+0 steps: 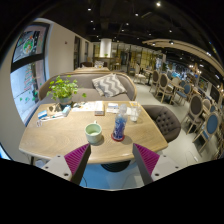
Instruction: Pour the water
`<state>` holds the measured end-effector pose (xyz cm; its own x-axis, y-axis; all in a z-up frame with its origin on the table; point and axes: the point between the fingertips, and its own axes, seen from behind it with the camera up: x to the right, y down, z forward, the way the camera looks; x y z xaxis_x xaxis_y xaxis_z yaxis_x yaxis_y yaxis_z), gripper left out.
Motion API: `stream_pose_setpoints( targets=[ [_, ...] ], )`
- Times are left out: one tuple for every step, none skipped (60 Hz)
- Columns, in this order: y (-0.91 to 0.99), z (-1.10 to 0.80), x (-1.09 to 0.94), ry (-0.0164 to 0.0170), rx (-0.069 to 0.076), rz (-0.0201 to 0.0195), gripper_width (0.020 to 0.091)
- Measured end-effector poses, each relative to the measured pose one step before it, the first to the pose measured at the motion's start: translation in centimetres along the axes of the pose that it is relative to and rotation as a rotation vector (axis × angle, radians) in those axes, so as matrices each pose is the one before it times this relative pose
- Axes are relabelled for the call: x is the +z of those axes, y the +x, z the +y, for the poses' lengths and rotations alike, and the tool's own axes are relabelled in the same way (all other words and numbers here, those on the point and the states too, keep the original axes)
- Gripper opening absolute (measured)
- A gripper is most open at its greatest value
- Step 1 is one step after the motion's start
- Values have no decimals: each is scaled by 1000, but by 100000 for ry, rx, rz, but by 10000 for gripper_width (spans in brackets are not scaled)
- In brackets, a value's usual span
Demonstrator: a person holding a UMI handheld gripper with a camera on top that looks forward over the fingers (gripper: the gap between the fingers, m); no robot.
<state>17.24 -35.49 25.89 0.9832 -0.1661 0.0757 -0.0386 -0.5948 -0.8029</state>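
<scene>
Ahead of my gripper (111, 160), a pale wooden table (60, 135) with rounded corners is stretching away, its top smooth and lightly grained. I am holding the gripper with its jaws wide apart and gripping nothing; the two fingers are showing as dark wedges, each one carrying a magenta pad (76, 157) on its inner face. Beyond the fingers and between their lines, near the table's near edge, a small round green cup (93, 131) is sitting upright, and just beside it a slim blue bottle (119, 126) with a pale upper part is standing upright; the two are near each other but I cannot tell whether they are touching. Farther back on the table a leafy green plant (64, 90) is rising from a pot, and flat papers (93, 107) are lying around the middle and far side. Behind the table a grey sofa (88, 82) is carrying a striped cushion (108, 85), and a dark, padded, rounded chair (164, 122) is standing at the table's right side. More chairs with curved backs (194, 110) are lining the room beyond it.
</scene>
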Motion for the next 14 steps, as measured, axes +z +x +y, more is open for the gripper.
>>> stream_pose_setpoints(
  targets=[
    [-19,-35,-162,133,-309,161,855],
    [-9,-27,-132,112,-182,13,853],
    [-60,-14,-121,91,7,-102,854],
    [-23,-35,-115,163,121,-175,857],
    [-90,-12,-92,239,179,-168,857],
    [-71,66,128,288,185,-246,856],
    [-67,2,-130,114,-1,-175,855],
    [-61,32,-139,-28,49,-131,855],
    [-62,36,-82,-91,42,-7,855],
    [-26,59,-76,-94,-196,126,854],
    [-3,86,-42,-138,-395,155,854],
    [0,85,-38,-149,-475,23,853],
    [4,76,-61,-254,-364,18,854],
    [-16,97,-21,-383,-187,26,855]
  ],
)
